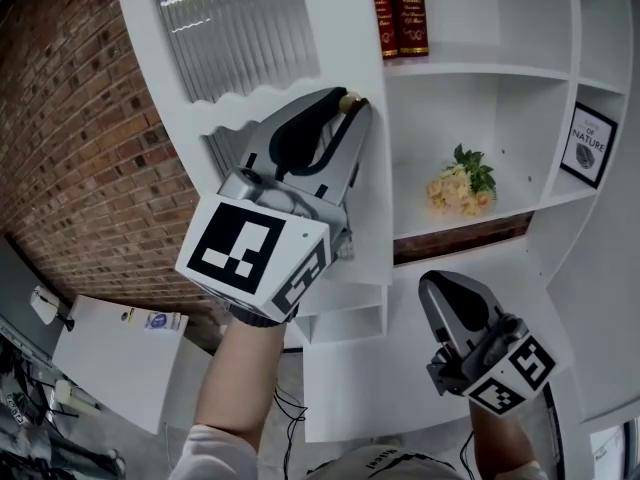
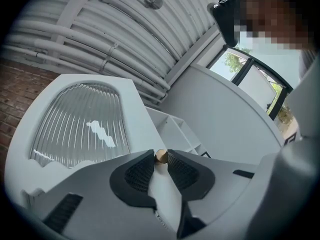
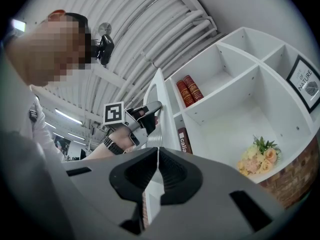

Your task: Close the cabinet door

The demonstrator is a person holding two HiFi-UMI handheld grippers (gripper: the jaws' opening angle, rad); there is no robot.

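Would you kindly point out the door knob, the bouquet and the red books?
door knob [image 2: 161, 155], left gripper view, round face.
bouquet [image 1: 455, 193], head view, pale blossoms.
red books [image 1: 408, 13], head view, spines.

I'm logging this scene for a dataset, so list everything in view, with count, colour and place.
shelf unit: one, white, beside the brick wall
cabinet door: one, white with ribbed glass, standing open left of the shelves
brass knob: one, gold, on the door's edge
books: two, red, upright on the upper shelf
flowers: one bunch, peach and green, middle shelf
framed print: one, black frame, right compartment
brick wall: red-brown, at the left
left gripper: grey, shut on the brass knob
right gripper: grey, shut, empty, low at the right
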